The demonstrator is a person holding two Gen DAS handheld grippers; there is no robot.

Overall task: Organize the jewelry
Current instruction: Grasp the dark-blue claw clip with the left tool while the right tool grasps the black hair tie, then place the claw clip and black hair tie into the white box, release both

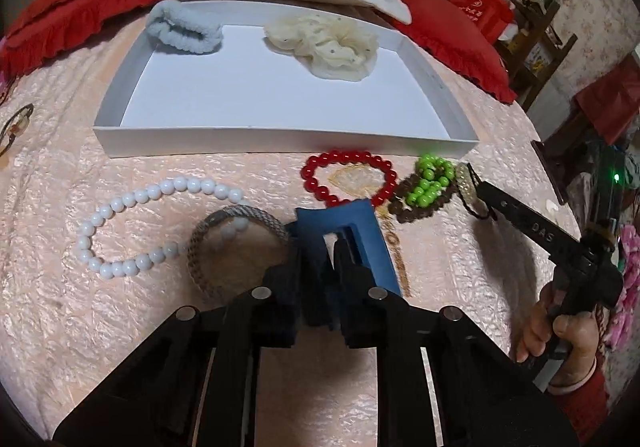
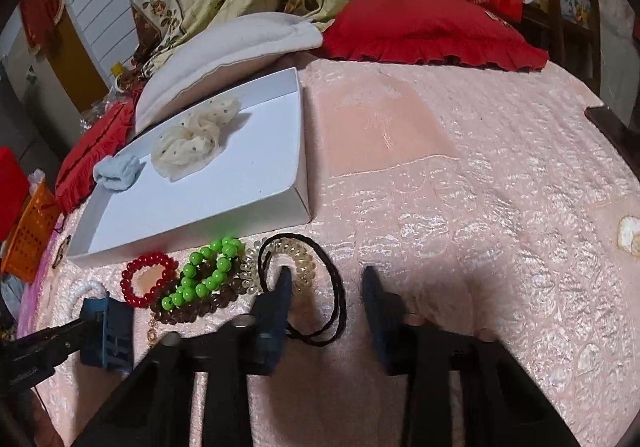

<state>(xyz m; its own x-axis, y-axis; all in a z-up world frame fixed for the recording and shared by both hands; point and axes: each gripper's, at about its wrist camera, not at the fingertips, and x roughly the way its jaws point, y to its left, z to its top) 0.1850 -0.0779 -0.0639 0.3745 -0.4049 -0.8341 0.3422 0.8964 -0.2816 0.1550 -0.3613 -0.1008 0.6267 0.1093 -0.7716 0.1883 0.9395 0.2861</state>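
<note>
Warm, even indoor light; soft shadows fall beneath the right gripper (image 2: 326, 287) onto the glossy pink bedspread (image 2: 460, 215), which glints; strong fisheye bending and black corners; nearest finger parts slightly blurred.

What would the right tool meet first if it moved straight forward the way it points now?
Probably the black hair tie and clear coil tie lying between the open right tool fingers; beyond them bare bedspread. Depth is uncertain.

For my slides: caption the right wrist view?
Open right claw straddles black hair tie beside white cardboard tray.
</note>
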